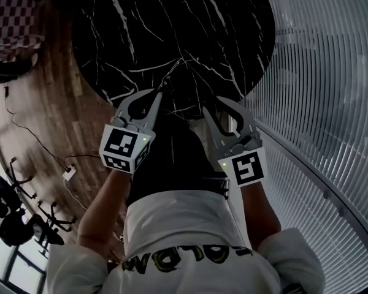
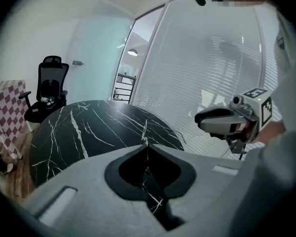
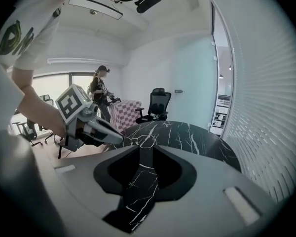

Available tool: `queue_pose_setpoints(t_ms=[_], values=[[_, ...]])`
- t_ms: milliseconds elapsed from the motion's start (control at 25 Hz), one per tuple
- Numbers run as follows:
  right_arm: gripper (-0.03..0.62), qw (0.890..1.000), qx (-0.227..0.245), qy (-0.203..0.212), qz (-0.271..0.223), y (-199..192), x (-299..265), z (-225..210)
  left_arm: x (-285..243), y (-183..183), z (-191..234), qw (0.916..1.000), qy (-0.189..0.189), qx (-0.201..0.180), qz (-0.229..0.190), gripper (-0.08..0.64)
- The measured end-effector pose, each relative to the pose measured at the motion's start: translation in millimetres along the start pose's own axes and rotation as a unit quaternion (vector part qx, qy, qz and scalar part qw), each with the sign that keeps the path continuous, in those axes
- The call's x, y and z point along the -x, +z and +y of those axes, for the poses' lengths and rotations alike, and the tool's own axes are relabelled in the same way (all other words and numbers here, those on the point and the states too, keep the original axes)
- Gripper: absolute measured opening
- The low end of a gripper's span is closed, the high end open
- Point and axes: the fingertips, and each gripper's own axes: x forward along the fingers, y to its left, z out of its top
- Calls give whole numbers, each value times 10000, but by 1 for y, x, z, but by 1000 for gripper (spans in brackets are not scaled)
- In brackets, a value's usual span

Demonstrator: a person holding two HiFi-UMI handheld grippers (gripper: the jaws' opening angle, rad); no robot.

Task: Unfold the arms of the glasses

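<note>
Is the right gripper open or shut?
Open. In the right gripper view, the jaws of the right gripper stand apart; the marble table shows through the gap, nothing held.

Wire-thin glasses [image 3: 140,140], one end behind the tip of the left claw [image 3: 120,139], arms too fine to tell

Round black marble counter [image 1: 190,29], white veins. Wood floor [image 1: 43,103]. Slatted blinds [image 1: 331,103] along glass wall. Black office chair [image 2: 49,90], checked cloth [image 2: 7,107] beyond. Ceiling lamp [image 2: 132,52] lit past doorway.
</note>
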Motion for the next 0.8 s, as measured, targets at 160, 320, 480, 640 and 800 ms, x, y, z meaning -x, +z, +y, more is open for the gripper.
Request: queue_pose_setpoints(t_ms=[160,320,480,640,800], values=[[84,9997,-226,-46,54,-26,-13,-1,-27,-21,10,10000,-37,8,10,5],[81,9991,-354,52,233,-61,-21,6,-52,-50,12,9999,-41,140,93,5],[81,9983,-501,78,291,-86,-34,9,-74,-65,20,9999,-24,114,33,6],[77,9974,-603,120,368,-101,-39,15,-88,-85,29,9998,-19,127,125,6],[72,9969,-662,108,404,-113,-41,16,-97,-93,37,10000,-2,11,90,6]])
